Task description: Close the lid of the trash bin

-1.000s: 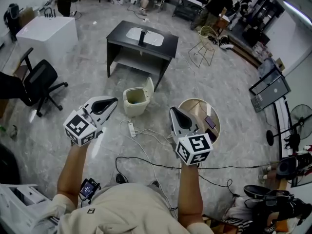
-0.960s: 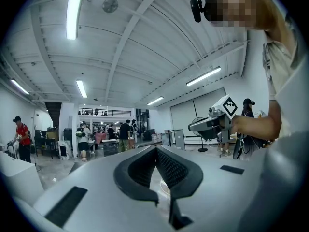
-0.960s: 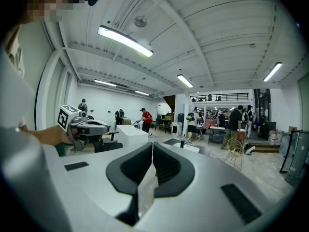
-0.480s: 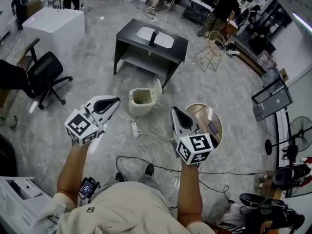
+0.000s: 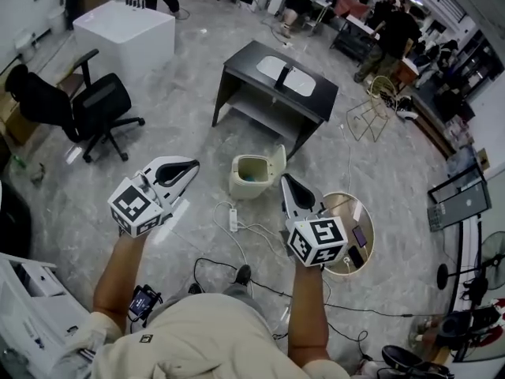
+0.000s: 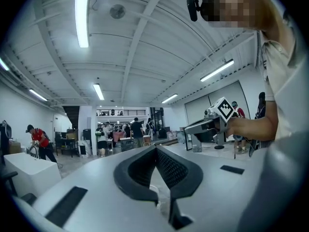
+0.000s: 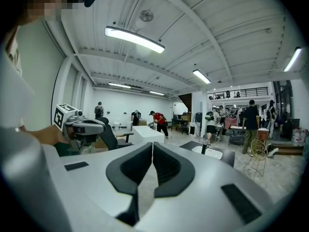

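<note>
Left gripper [image 5: 175, 174]: clenched, empty, held high.
Right gripper [image 5: 289, 186]: clenched, empty, held high.
Power strip [image 5: 233, 218]: on the floor by the feet; trip risk.
Trash bin [image 5: 251, 177]: on the floor beyond, lid [image 5: 278, 161] upright. A hard shove may tip the bin.

Dressed in a pale beige short-sleeved shirt [image 5: 205, 342] with a small dark tag [image 5: 147, 340] on its left side, sleeves ending near the elbows. Fitted at the head with a black camera mount [image 6: 194, 6].

Left gripper [image 5: 192, 164]: light grey shell tapering to a point, lined inside with black textured pads [image 6: 169, 168] closed tip to tip. Topped at the rear with a white cube [image 5: 136, 206] bearing black square markers.

Right gripper [image 5: 286, 180]: same grey shell, same black pads [image 7: 166, 166] pressed together, same marker cube [image 5: 317, 240]. Flat black rectangular patches [image 7: 240, 197] set into the grey shell on either side of the pads.
</note>
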`<move>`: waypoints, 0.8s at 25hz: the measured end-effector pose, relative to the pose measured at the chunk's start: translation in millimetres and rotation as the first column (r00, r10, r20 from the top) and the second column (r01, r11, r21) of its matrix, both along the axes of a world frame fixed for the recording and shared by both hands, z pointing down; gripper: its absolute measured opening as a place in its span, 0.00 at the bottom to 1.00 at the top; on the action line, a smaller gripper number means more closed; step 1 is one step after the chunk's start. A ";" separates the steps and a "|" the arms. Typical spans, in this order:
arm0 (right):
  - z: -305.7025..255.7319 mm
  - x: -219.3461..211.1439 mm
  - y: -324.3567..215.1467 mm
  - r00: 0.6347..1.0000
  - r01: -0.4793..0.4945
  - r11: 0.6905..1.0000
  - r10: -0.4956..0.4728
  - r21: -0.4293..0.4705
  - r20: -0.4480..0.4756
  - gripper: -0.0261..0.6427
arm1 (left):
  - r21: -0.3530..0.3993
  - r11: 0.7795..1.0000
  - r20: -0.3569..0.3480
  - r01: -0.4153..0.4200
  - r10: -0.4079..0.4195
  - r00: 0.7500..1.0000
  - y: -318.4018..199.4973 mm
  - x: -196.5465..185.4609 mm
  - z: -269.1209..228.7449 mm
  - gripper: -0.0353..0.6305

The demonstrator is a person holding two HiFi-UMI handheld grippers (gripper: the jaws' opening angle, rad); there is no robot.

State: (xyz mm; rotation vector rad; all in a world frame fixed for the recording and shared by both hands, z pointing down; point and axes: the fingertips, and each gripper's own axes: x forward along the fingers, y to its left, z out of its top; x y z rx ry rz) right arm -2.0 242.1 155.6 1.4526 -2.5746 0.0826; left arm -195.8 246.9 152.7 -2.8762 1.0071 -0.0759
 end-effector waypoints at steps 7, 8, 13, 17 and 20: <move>3.2 8.6 -39.6 0.996 0.081 0.997 -0.081 -0.015 0.027 0.08 | -0.007 0.997 0.025 0.081 -0.080 0.996 -19.2 9.6 -3.1 0.08; 4.7 13.1 -44.9 0.995 0.091 0.996 -0.091 -0.018 0.030 0.08 | -0.011 0.996 0.027 0.090 -0.090 0.996 -21.6 15.0 -2.4 0.08; 6.2 36.7 -73.0 0.989 0.142 0.989 -0.140 -0.029 0.043 0.08 | -0.020 0.991 0.044 0.131 -0.130 0.991 -36.6 44.5 -2.0 0.08; 7.8 55.3 -92.5 0.983 0.176 0.984 -0.174 -0.032 0.053 0.08 | -0.024 0.987 0.053 0.161 -0.159 0.986 -47.6 66.3 0.3 0.08; 8.8 68.4 -103.3 0.978 0.202 0.979 -0.200 -0.033 0.059 0.08 | -0.028 0.982 0.060 0.185 -0.183 0.981 -53.0 82.4 -0.4 0.08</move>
